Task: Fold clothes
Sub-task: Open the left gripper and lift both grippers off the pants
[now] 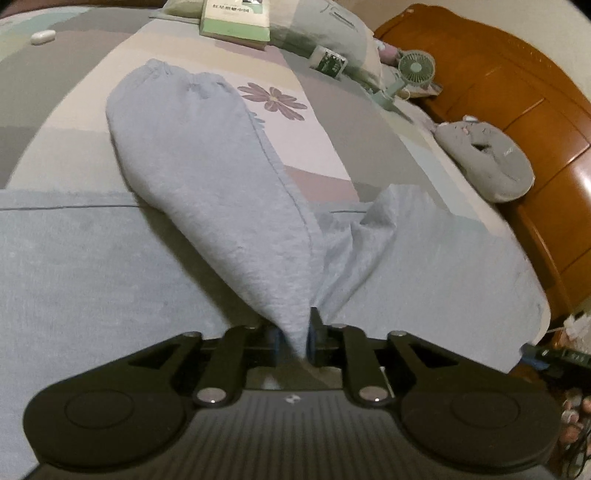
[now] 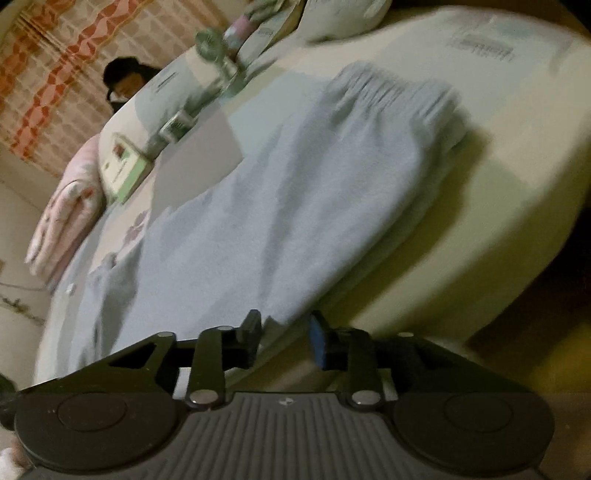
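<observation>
Light blue-grey sweatpants lie spread over the bed. In the left wrist view one part of them is pulled up into a taut cone, its gathered elastic end resting far off on the sheet. My left gripper is shut on the tip of that cone. In the blurred right wrist view the pants run away to an elastic band. My right gripper is open at their near edge by the bed's side, and the fabric hem sits just in front of the gap between the fingers.
Along the head of the bed sit a green-edged book, a small bottle, a green hand fan and a grey plush toy by the wooden headboard. A person sits beyond the bed, near a pink folded blanket.
</observation>
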`<state>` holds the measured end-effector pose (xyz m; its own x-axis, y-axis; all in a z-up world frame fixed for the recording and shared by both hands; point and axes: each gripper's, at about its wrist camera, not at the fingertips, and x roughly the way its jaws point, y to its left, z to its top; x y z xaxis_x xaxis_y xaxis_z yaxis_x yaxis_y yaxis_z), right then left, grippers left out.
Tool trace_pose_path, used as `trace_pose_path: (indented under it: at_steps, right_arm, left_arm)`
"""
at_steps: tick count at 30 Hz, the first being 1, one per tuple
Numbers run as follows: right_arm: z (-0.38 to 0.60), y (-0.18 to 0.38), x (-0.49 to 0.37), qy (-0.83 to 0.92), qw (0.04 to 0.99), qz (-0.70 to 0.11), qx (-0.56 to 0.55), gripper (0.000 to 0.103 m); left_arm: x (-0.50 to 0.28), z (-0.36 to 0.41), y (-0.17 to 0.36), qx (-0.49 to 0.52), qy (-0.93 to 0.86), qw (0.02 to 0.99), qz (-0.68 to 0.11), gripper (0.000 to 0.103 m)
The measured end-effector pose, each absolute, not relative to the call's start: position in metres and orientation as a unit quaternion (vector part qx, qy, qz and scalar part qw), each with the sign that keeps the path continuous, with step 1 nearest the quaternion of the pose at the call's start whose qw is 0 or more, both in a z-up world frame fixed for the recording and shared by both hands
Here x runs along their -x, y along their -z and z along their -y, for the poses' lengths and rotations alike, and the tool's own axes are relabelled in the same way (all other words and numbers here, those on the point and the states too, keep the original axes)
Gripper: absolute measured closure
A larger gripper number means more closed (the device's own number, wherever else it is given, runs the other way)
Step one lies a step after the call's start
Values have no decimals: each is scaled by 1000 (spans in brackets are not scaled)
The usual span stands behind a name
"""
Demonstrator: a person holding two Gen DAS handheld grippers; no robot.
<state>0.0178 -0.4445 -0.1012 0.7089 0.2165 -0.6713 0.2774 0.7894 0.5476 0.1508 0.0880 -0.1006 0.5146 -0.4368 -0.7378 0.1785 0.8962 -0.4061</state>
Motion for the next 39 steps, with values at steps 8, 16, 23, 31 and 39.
trace_pose_path:
  at_steps: [8, 16, 23, 31, 39]
  right_arm:
    - [457, 66, -22, 71, 936, -314, -141, 63]
    - [471, 96, -57, 71, 932, -350, -61, 60]
    - [459, 72, -47, 57, 945, -310, -84, 53]
    - [456, 79, -52, 52, 941, -323, -84, 53]
    - [447, 67, -59, 15, 947, -309, -88, 52]
  left_arm:
    - [-128, -88, 58, 21, 138, 888, -439, 67]
    - [-121, -53, 26, -45, 162, 899, -405, 65]
    - [-159, 50, 39, -62, 309, 867, -385, 63]
    - [-227, 85, 91, -45, 256, 865, -430, 68]
    - [-239, 62, 61, -33, 308, 864, -397, 62]
